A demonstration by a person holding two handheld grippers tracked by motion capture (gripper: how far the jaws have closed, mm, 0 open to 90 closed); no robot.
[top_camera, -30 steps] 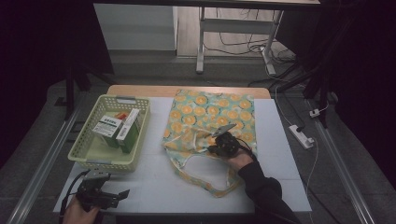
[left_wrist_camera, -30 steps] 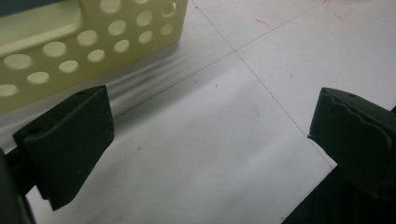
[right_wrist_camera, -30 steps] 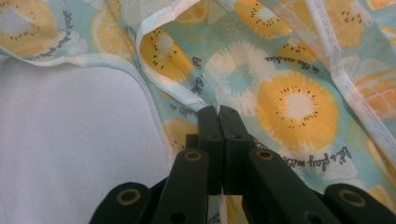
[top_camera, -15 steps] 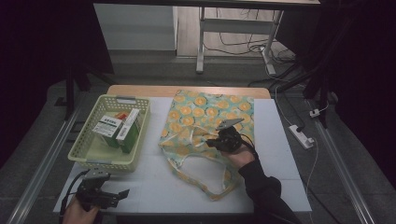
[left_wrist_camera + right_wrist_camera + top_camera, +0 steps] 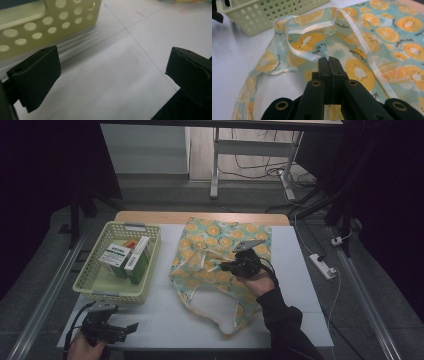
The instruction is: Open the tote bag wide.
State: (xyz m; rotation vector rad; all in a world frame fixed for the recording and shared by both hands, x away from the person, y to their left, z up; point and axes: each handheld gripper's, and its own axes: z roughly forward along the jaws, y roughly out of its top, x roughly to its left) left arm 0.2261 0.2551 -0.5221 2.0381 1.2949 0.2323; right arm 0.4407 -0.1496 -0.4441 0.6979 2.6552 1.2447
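Near the counter's front left corner, the left gripper rests low, its matte black fingers spread wide over bare white surface. Behind it, by the left edge, sits a pale yellow plastic basket with round perforations, holding boxy cartons. Mid-counter lies the fabric bag: thin, crinkled cloth printed with orange and kiwi slices on mint, edged in pale ribbon. The right gripper has its fingers clamped together on the bag's ribbon-trimmed handle, the cloth tenting upward.
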